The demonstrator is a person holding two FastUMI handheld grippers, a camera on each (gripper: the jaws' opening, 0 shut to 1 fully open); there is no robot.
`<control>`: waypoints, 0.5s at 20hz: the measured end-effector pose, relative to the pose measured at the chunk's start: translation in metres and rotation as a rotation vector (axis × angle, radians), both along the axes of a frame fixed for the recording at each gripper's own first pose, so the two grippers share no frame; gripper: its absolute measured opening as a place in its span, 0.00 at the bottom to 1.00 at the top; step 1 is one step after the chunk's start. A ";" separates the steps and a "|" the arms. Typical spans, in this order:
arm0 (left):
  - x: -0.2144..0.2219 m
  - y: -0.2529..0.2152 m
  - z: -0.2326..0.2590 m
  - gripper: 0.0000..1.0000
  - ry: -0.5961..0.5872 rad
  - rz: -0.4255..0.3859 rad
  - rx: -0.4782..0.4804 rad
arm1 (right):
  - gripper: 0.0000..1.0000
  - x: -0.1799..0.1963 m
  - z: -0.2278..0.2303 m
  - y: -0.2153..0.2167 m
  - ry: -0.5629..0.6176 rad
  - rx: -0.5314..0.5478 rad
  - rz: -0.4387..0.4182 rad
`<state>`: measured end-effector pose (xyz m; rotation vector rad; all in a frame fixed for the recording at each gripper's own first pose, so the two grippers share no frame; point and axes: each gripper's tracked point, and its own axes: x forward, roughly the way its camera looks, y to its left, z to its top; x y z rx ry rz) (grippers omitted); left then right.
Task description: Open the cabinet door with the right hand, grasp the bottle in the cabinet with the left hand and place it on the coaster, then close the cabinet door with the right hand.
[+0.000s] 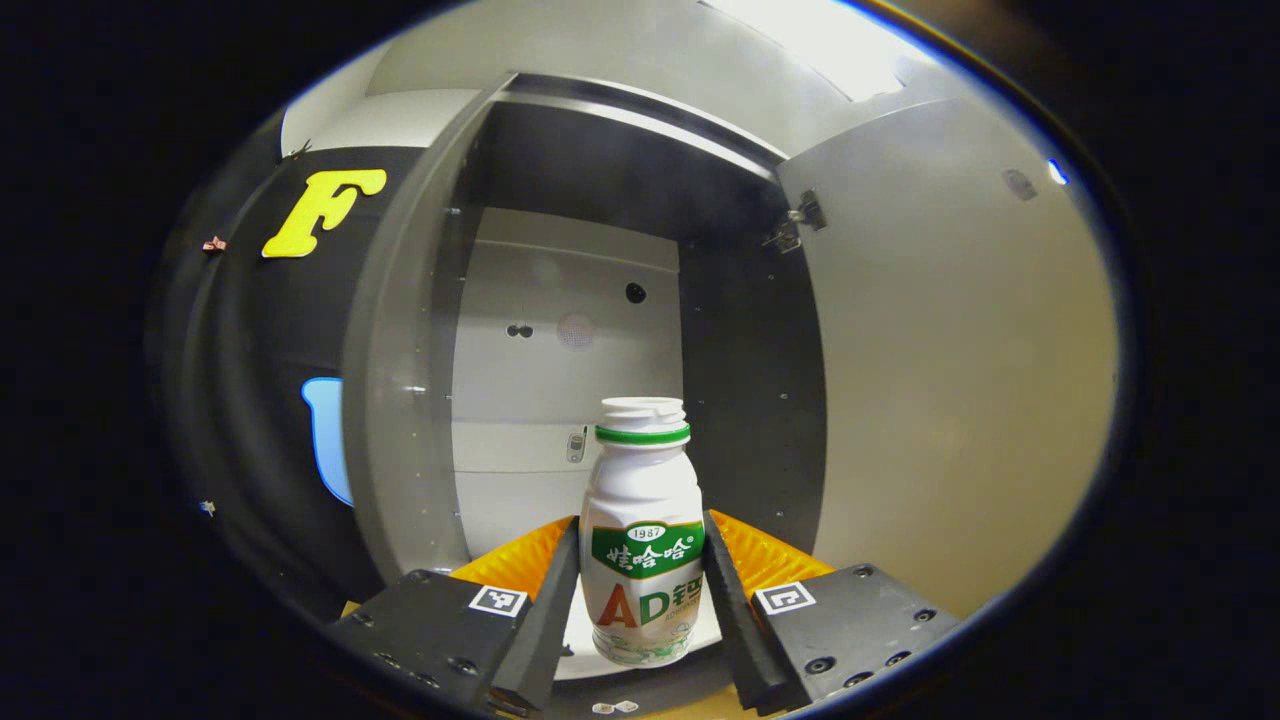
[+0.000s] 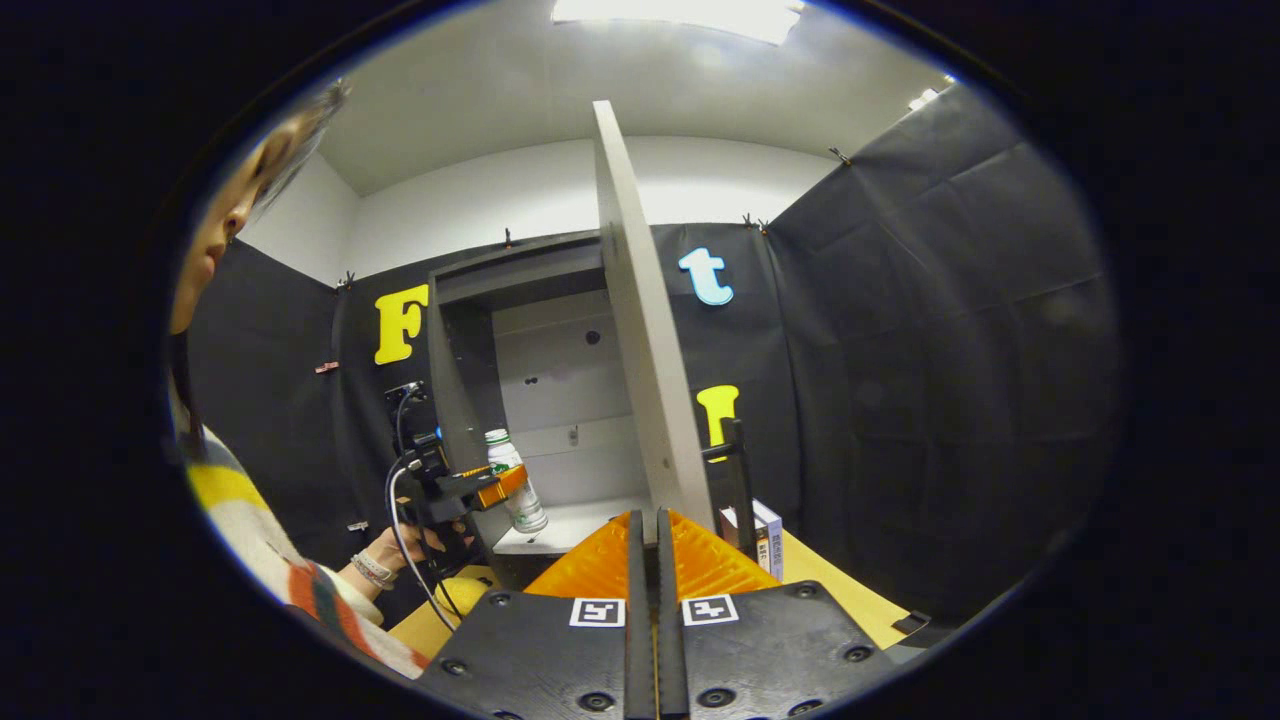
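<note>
A white bottle [image 1: 642, 520] with a green neck ring and a green label stands upright between the fingers of my left gripper [image 1: 641, 528], which is shut on its sides. Behind it is the grey cabinet [image 1: 400, 400], its inside open to view. The cabinet door [image 1: 950, 350] is swung wide open on the right. In the right gripper view the bottle [image 2: 518, 495] hangs slightly tilted in the left gripper [image 2: 490, 490] at the cabinet's mouth, just above the shelf [image 2: 570, 525]. My right gripper [image 2: 650, 520] is shut, its tips at the lower edge of the door [image 2: 640, 330], seen edge-on.
A person's hand [image 2: 400, 550] and striped sleeve [image 2: 280, 560] hold the left gripper at the left. A small box [image 2: 768, 540] and a black upright stand [image 2: 737, 470] sit on the wooden table [image 2: 840, 590] behind the door. Black cloth walls close the booth.
</note>
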<state>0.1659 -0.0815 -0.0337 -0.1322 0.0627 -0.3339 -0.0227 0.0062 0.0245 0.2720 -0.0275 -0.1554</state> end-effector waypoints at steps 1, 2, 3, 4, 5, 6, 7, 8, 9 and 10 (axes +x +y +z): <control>-0.011 0.004 -0.001 0.68 0.001 -0.008 -0.001 | 0.06 0.006 0.003 0.013 -0.007 -0.006 0.032; -0.025 0.012 -0.002 0.68 0.002 -0.011 0.000 | 0.06 0.013 0.003 0.021 -0.009 -0.021 0.050; -0.036 0.020 -0.004 0.67 0.006 -0.008 0.000 | 0.06 0.019 0.003 0.027 -0.005 -0.045 0.065; -0.048 0.029 -0.009 0.67 0.012 -0.001 -0.002 | 0.06 0.028 -0.002 0.034 0.001 -0.067 0.084; -0.060 0.037 -0.015 0.67 0.024 0.006 -0.006 | 0.06 0.037 -0.006 0.043 0.009 -0.076 0.106; -0.071 0.044 -0.024 0.67 0.043 0.017 -0.011 | 0.06 0.047 -0.008 0.053 0.010 -0.074 0.133; -0.083 0.052 -0.033 0.68 0.060 0.031 -0.015 | 0.07 0.059 -0.011 0.059 0.011 -0.084 0.142; -0.094 0.061 -0.042 0.69 0.074 0.051 -0.014 | 0.06 0.072 -0.013 0.060 0.017 -0.109 0.144; -0.105 0.070 -0.049 0.69 0.082 0.073 -0.005 | 0.06 0.083 -0.016 0.067 0.022 -0.131 0.150; -0.114 0.078 -0.058 0.69 0.085 0.092 0.013 | 0.06 0.094 -0.019 0.078 0.015 -0.146 0.171</control>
